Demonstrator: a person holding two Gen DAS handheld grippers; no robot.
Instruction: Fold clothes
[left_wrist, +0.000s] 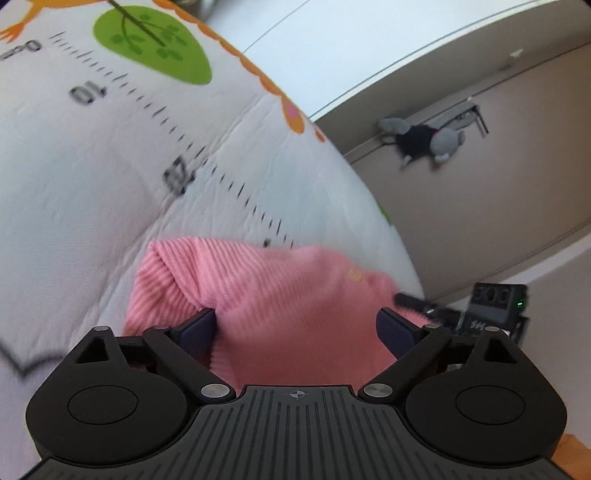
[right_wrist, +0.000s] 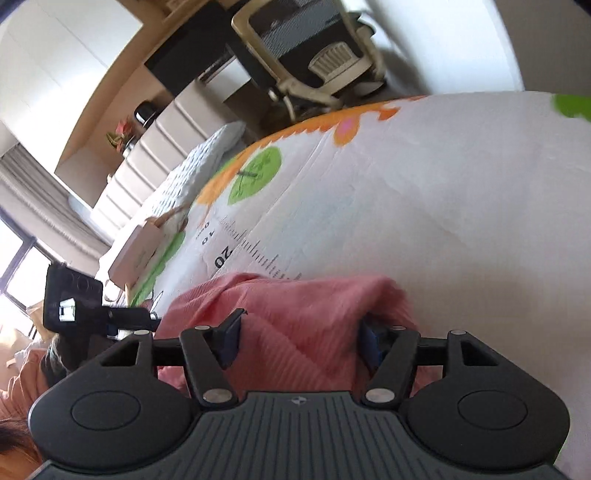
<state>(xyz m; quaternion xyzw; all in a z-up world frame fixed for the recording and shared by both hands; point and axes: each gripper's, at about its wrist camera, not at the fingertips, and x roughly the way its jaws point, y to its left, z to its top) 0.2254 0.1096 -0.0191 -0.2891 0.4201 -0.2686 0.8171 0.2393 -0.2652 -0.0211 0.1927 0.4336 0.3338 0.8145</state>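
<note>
Bunching between both wide-spread tongs, left (left_wrist: 295, 325) and right (right_wrist: 299, 341), lies pink ribbed garment (left_wrist: 280, 295).

Pink ribbed garment (left_wrist: 266, 295) lies bunched on a white quilted play mat (left_wrist: 74, 206).

The mat carries a printed ruler scale (left_wrist: 173, 129) marked 10 and 20, green leaf shapes and an orange scalloped border; the garment covers the lower end of the scale, and a pale paper bag (right_wrist: 136, 254) rests at the mat's far edge.
</note>
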